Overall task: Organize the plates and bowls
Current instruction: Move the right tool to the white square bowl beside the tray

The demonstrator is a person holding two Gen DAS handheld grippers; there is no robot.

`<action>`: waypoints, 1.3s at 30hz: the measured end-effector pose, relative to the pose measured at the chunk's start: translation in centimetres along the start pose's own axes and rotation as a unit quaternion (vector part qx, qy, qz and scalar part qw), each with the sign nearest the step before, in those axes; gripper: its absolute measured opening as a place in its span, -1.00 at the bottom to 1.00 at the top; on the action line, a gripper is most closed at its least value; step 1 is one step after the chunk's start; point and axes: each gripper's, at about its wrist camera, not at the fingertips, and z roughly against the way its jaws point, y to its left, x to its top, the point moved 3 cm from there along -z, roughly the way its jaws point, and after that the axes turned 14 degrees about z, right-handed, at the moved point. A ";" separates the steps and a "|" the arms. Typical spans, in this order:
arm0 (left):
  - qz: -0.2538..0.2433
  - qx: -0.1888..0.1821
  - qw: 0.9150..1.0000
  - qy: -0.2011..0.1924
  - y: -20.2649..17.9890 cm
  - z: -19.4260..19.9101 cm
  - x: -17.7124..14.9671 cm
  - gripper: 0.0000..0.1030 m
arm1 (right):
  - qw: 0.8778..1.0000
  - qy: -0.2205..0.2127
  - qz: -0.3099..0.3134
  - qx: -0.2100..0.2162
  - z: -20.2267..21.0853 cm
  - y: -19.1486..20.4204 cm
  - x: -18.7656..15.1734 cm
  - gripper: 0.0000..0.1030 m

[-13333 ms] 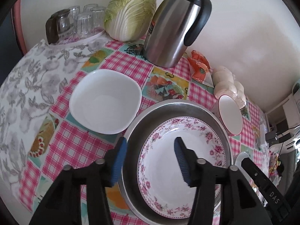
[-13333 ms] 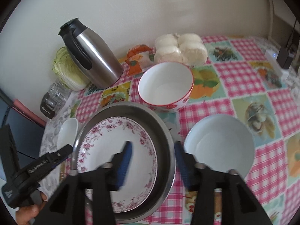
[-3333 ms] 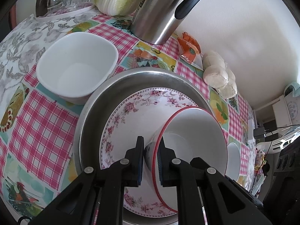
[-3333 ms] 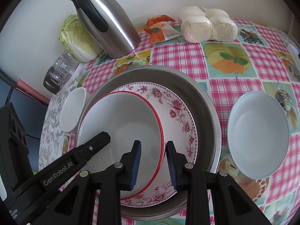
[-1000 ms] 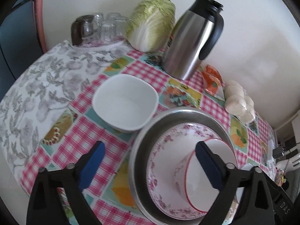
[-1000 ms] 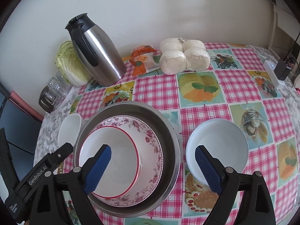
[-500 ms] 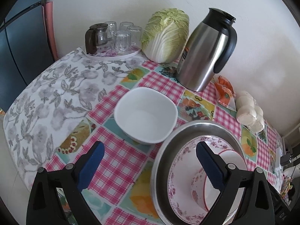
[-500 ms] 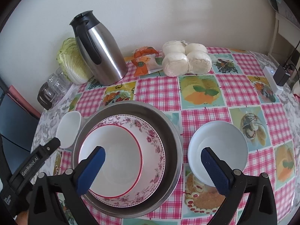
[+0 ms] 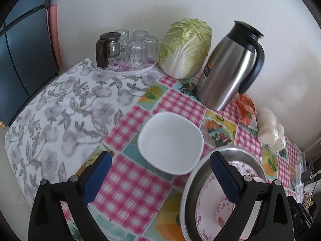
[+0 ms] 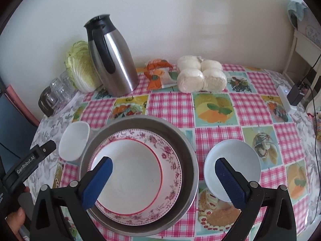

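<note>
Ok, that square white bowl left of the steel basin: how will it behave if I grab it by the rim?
The square white bowl looks like glazed ceramic, so probably rigid, fairly heavy and slippery against the pads. Its rim flares outward, so a one-sided pinch may let it tilt. It sits close beside the steel basin, so nudging it could knock them together and chip it.

Red-rimmed white bowl (image 10: 128, 172) sits in floral-edged plate (image 10: 170, 156), inside round steel basin (image 10: 188, 156). Square white bowl (image 10: 73, 140) lies left of the basin; round white bowl (image 10: 236, 160) right.
</note>
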 end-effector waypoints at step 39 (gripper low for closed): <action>0.131 -0.078 0.984 0.096 6.9 -7.7 4.9 0.91 | 0.998 0.050 0.032 -0.003 -5.2 9.9 7.6 1.00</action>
